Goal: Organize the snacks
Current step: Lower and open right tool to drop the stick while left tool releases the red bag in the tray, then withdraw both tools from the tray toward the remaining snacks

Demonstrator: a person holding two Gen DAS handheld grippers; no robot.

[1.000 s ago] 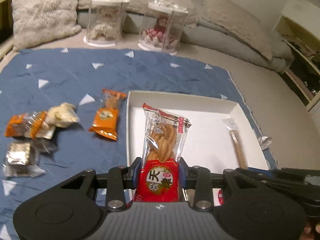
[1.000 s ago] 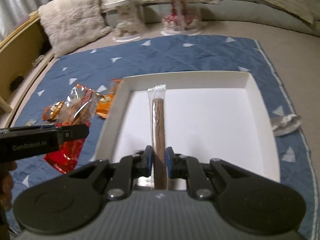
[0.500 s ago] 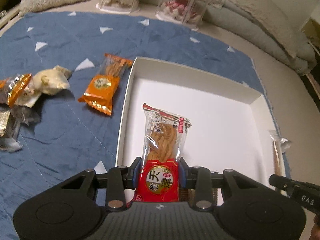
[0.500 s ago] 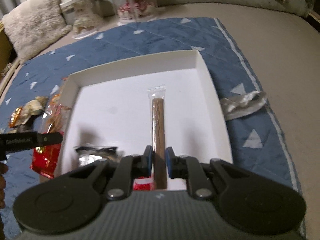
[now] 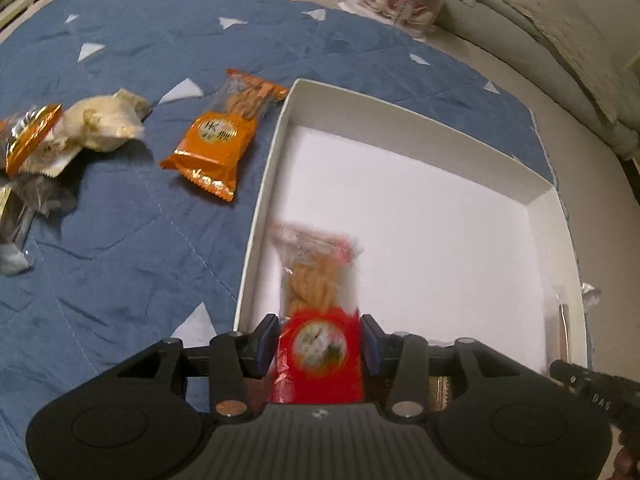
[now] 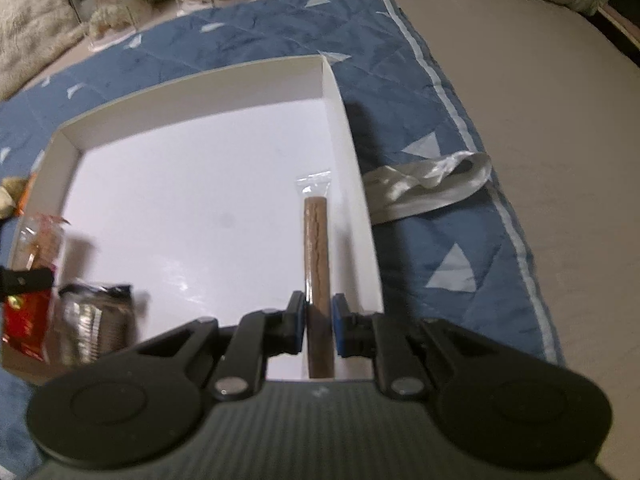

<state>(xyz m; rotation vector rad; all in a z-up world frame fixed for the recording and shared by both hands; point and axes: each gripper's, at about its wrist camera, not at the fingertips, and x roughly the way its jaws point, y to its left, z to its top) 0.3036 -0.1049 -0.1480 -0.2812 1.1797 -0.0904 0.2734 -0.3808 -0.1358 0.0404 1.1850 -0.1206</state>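
Jaws of the left gripper have just been opening: a gap is showing on each side of the red packet, which is blurred and appears to be slipping free between them, no longer pinched. Jaws of the right gripper are clamping the brown stick, which is in a clear sleeve and is pointing along the box's right wall.

Location: the white box is lying on the blue quilt, on a bed. The red packet is hanging over the box's near left corner. The stick is sitting just inside the right wall, near the near right corner; whether it is resting on the box floor cannot be told. A silver packet is already lying in the box at the near left, beside the red one.

Progress, as judged: early to middle. One item is stowed and two are being delivered. Still lying out on the quilt are the orange packet just beside the box's left wall, a cream wrapper and further packets toward the quilt's left edge, and a silver wrapper off the box's right wall. Those are awaiting collection. The box's far half is standing bare.
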